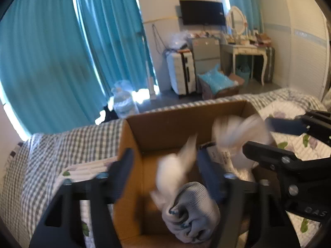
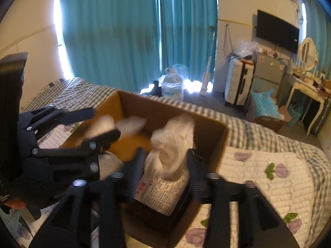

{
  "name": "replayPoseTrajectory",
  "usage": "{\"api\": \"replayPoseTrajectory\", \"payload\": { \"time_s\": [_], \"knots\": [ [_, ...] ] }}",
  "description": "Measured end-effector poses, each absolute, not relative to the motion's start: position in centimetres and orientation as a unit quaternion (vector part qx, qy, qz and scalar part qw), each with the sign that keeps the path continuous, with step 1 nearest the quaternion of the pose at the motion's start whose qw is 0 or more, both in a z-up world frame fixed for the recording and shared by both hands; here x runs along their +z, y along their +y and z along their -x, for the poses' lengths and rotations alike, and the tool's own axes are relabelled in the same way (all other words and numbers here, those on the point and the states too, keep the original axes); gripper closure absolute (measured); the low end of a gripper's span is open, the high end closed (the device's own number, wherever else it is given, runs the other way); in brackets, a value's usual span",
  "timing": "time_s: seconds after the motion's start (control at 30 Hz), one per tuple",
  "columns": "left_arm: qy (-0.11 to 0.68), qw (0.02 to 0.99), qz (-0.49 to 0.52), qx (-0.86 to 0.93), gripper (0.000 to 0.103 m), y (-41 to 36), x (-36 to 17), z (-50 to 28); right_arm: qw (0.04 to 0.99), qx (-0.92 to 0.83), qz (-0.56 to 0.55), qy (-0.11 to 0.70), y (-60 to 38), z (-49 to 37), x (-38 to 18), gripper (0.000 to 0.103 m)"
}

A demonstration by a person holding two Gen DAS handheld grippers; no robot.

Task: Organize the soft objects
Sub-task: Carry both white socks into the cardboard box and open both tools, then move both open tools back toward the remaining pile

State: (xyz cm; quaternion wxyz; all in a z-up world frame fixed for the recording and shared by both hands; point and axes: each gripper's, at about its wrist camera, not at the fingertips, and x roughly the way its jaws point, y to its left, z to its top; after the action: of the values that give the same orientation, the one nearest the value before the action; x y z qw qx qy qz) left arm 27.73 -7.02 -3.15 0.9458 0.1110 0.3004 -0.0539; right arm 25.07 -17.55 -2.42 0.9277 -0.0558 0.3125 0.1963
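An open cardboard box (image 1: 161, 128) (image 2: 209, 138) sits on the bed. My left gripper (image 1: 163, 161) is open above it, and a blurred white soft object (image 1: 173, 169) is between its fingers, above a rolled grey cloth (image 1: 192, 208) in the box. My right gripper (image 2: 165, 161) holds a tissue pack (image 2: 163, 190) with white tissue (image 2: 173, 142) sticking out, over the box's near edge. The right gripper (image 1: 256, 132) also shows in the left wrist view, and the left gripper (image 2: 105, 122) in the right wrist view.
The bed has a checked and flowered quilt (image 2: 258, 171). Beyond it are teal curtains (image 1: 62, 51), a water jug (image 2: 171, 84), a white suitcase (image 1: 182, 74), a dressing table (image 1: 246, 49) and a box with blue filling (image 2: 266, 107).
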Motion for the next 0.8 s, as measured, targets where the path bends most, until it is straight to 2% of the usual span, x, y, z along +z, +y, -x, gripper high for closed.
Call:
{"api": "replayPoseTrajectory", "payload": {
  "time_s": [0.07, 0.23, 0.37, 0.5, 0.6, 0.67, 0.8],
  "knots": [
    [0.290, 0.950, -0.109, -0.047, 0.022, -6.6, -2.4, -27.2, 0.932, 0.187, 0.060, 0.304, -17.9, -24.3, -1.5, 0.044],
    [0.277, 0.956, -0.085, -0.035, 0.022, -4.8, 1.0, -25.1, 0.943, 0.161, 0.064, 0.285, -19.3, -21.3, 1.8, 0.040],
    [0.260, 0.963, -0.061, -0.035, 0.021, -3.4, 4.7, -21.7, 0.953, 0.141, 0.068, 0.259, -20.5, -17.2, 6.5, 0.031],
    [0.230, 0.971, -0.052, -0.029, 0.008, -2.5, 9.3, -17.3, 0.962, 0.124, 0.074, 0.231, -21.1, -12.8, 11.4, 0.019],
    [0.217, 0.975, -0.052, -0.013, 0.007, -1.8, 12.2, -13.4, 0.966, 0.119, 0.075, 0.216, -21.1, -9.4, 14.8, 0.013],
    [0.211, 0.976, -0.053, -0.009, 0.001, -1.3, 13.2, -11.6, 0.966, 0.123, 0.079, 0.211, -21.0, -7.1, 16.5, 0.011],
    [0.197, 0.979, -0.054, -0.001, 0.000, -0.5, 14.1, -7.8, 0.966, 0.143, 0.086, 0.199, -20.2, -3.0, 18.1, 0.009]
  ]
}}
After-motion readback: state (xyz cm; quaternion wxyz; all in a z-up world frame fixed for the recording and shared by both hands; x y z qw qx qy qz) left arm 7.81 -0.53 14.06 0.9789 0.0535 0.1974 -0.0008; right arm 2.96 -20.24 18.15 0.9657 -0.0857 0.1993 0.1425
